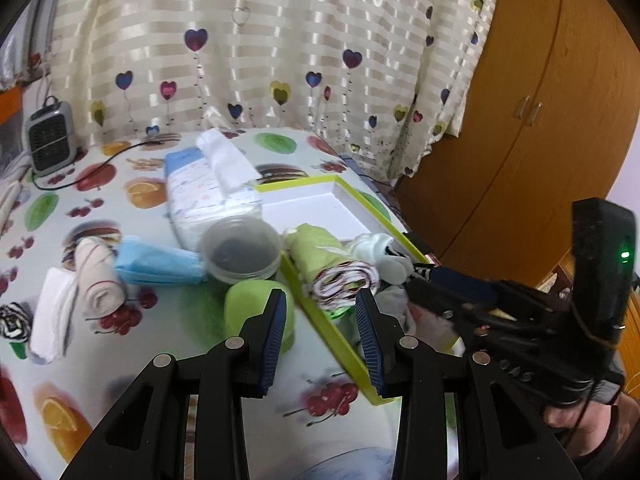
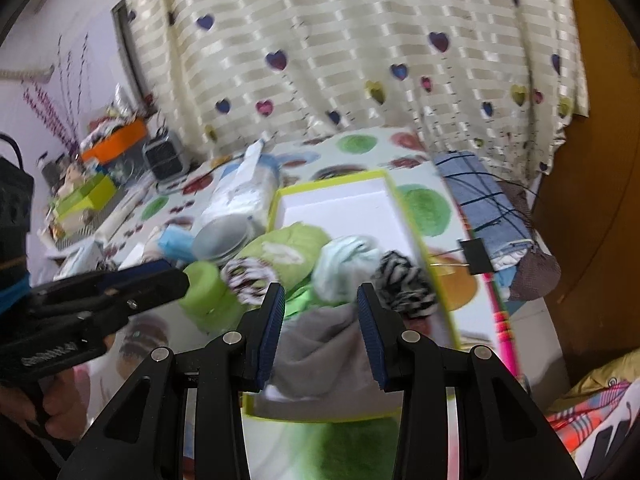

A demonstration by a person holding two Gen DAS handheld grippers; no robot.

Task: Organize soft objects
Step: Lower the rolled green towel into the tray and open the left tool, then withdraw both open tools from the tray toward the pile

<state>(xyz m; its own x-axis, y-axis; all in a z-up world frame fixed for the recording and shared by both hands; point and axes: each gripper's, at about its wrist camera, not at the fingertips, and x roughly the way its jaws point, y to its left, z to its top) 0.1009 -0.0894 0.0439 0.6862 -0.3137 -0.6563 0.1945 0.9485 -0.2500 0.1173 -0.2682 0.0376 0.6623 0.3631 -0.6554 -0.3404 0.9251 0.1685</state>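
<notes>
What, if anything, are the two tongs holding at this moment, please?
Nothing: the left tongs and right tongs are both open and empty above the tray.

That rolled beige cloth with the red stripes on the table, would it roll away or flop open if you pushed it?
The rolled beige cloth lies on its side as a cylinder, so a sideways nudge would probably roll it. It looks soft and light, so a gripper would likely squash it. Nothing visibly ties it, so lifting by one edge may unroll it.
</notes>
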